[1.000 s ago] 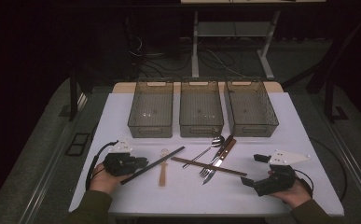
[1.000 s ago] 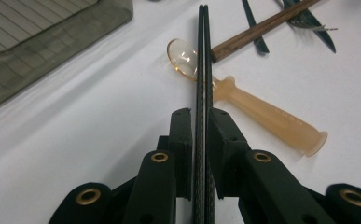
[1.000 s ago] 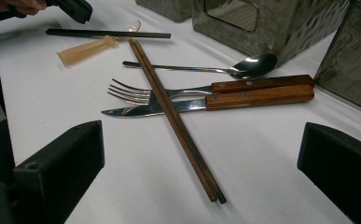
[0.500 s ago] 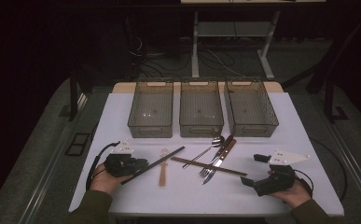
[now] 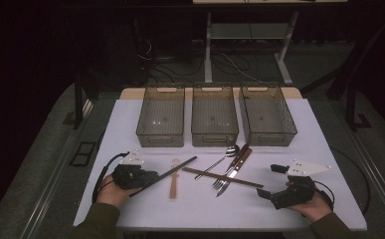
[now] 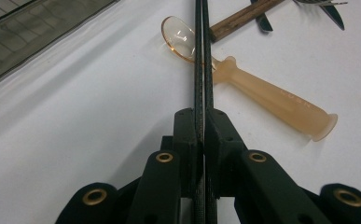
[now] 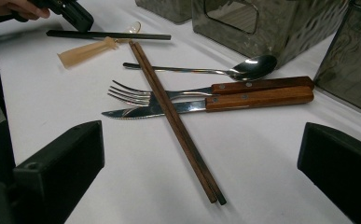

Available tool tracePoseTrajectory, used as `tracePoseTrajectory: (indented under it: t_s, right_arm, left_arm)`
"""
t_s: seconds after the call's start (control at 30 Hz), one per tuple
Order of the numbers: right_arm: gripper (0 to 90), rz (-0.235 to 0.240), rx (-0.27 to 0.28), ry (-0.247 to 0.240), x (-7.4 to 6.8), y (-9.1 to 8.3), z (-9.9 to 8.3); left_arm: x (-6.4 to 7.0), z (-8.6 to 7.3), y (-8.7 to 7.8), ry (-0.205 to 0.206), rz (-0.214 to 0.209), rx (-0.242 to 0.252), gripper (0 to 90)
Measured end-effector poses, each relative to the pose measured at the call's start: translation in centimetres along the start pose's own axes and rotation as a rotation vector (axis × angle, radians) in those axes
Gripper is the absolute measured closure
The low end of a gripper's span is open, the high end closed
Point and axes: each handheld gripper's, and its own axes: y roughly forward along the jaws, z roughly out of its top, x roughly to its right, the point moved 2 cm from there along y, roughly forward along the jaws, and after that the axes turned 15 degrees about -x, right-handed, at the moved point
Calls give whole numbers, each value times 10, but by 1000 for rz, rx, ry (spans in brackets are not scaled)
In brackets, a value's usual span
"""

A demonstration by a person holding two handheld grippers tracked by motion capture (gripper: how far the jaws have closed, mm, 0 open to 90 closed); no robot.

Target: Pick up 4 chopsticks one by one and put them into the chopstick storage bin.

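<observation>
Left gripper [image 5: 147, 178] clamps thin black chopsticks [image 6: 199, 56], lying across amber spoon [image 6: 243, 84].

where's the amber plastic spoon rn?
High view: amber plastic spoon lies left of centre, beside the left gripper, under the black chopsticks it holds.

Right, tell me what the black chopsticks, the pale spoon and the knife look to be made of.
Black chopsticks in the left gripper: matte, finely textured, perhaps fibreglass or plastic. Pale spoon: translucent amber plastic, light passing through its bowl. Knife: shiny steel blade, reddish wood handle with metal rivets.
</observation>
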Motion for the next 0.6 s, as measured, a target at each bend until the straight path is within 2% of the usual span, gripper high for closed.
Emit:
tracePoseTrajectory:
  t_s: [0.6]
  right_arm:
    - [2,6,-1,0,0,0,0]
  left_arm:
    - [-2,-1,4,-3,1,-14,822]
